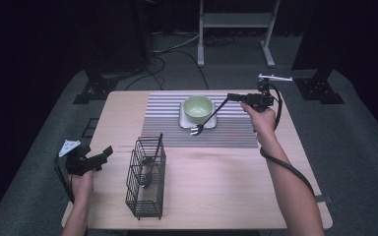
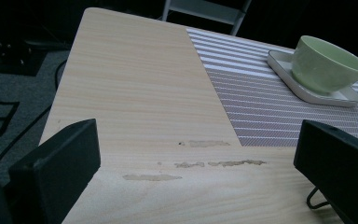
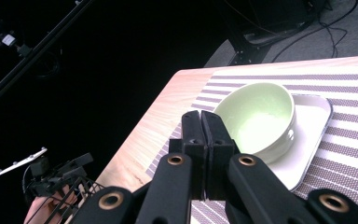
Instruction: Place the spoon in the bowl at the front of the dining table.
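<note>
Fork (image 1: 207, 119), black, slender. Long axis slanted: handle end high at the right gripper (image 1: 232, 96), tines low at roughly (image 1: 196, 130), pointing down toward the person's side. Tines over the near edge of the white square plate (image 1: 212, 123), just beside the pale green bowl (image 1: 198, 106) on the striped placemat (image 1: 236, 129). Right gripper jaws pressed together, clamped on the handle; right forearm stretched forward over the table's right side. Left gripper (image 1: 104, 153) held off the table's left edge beside the wire basket (image 1: 146, 179), jaws wide apart, nothing between them.
</note>
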